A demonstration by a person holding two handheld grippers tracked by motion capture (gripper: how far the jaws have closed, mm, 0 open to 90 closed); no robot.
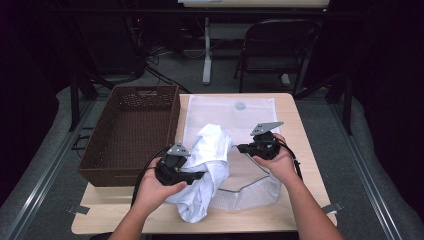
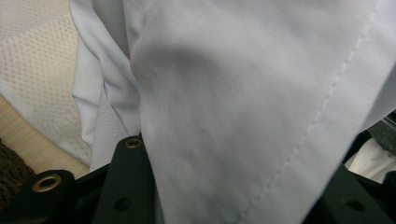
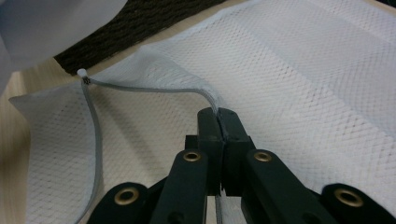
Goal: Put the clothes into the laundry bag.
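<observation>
Nearest the high camera, the person's two forearms came up from the bottom edge. The left gripper (image 1: 197, 175) was clamped on a white shirt (image 1: 210, 165) that lay bunched near the table's (image 1: 295, 125) front edge. The right gripper (image 1: 241, 148) was closed tight on the grey-edged rim of a white mesh bag (image 1: 230, 112).

The left gripper view gave what the high view could not: the shirt's (image 2: 243, 116) stitched seam running between the black jaws, with the mesh bag (image 2: 37, 70) just behind it. The right gripper view showed the jaws pressed together on the bag's (image 3: 303, 84) grey rim cord, which curved away to a small white end piece, and the shirt (image 3: 46, 28) at the upper left.

A brown woven basket (image 1: 131, 135) stood along the table's left side, its corner overhanging the front, touching the bag's edge. Bare wood lay open along the front and right edges. Both hands gripped from outside, the grippers pointing inward toward each other.
</observation>
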